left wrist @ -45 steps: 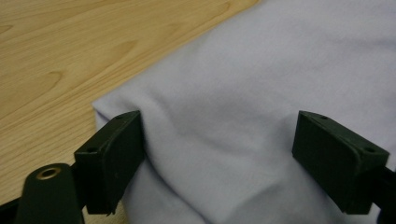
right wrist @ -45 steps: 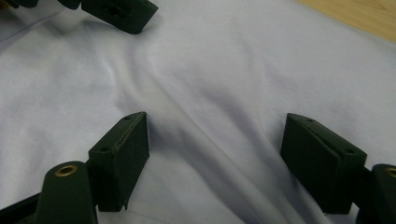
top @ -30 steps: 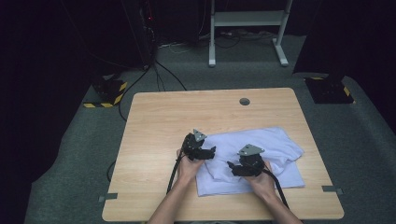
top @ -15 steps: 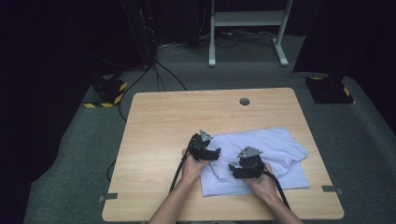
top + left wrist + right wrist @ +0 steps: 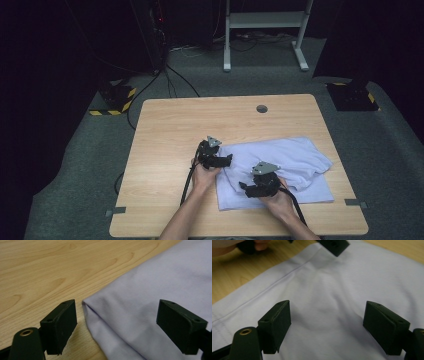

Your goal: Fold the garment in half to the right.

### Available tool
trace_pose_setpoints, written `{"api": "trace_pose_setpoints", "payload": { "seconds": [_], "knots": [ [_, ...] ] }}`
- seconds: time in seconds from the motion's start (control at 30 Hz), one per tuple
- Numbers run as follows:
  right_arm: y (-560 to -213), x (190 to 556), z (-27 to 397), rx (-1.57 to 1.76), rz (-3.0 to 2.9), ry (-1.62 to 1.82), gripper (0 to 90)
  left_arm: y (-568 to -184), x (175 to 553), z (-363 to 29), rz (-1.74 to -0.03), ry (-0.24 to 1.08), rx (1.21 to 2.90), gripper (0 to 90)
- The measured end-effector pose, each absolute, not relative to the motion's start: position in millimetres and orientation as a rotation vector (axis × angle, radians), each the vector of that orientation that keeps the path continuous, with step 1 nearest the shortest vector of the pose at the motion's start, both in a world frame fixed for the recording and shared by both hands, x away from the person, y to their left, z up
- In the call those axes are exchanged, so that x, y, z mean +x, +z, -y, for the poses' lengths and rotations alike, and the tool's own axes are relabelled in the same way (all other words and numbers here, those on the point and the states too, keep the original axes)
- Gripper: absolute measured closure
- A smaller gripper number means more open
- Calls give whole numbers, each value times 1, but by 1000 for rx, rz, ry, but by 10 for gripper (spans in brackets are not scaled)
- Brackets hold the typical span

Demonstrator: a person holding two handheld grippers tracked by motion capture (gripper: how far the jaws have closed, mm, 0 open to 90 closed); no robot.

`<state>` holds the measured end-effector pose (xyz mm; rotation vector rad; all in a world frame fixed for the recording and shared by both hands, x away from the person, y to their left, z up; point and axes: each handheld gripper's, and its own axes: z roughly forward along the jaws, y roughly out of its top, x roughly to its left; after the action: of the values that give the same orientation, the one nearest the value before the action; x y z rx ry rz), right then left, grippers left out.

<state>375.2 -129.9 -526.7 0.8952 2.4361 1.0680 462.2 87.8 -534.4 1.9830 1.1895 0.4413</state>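
The table (image 5: pixel 165 130) is evenly lit amid dark surroundings, and both gripper views blur softly up close.

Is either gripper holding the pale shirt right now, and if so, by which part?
Nothing is held. The left gripper stands open around the shirt's folded corner; the right gripper is open over the cloth.
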Motion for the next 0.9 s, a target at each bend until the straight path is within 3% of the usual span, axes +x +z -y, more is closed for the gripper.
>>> {"api": "trace_pose_setpoints", "payload": {
  "seconds": [0.3,0.53,0.73,0.9],
  "knots": [
    [-535,364,112,818,-2521,1090,197,-541,468,-86,-1212,440,1979,185],
    [-540,359,107,785,-2545,1072,183,-540,472,-83,-1205,444,1963,331],
    [-538,359,108,793,-2527,1067,325,-540,476,-75,-1184,466,1975,487],
    [-536,358,109,785,-2506,1041,501,-540,479,-71,-1178,431,1963,632]
  ]
}}
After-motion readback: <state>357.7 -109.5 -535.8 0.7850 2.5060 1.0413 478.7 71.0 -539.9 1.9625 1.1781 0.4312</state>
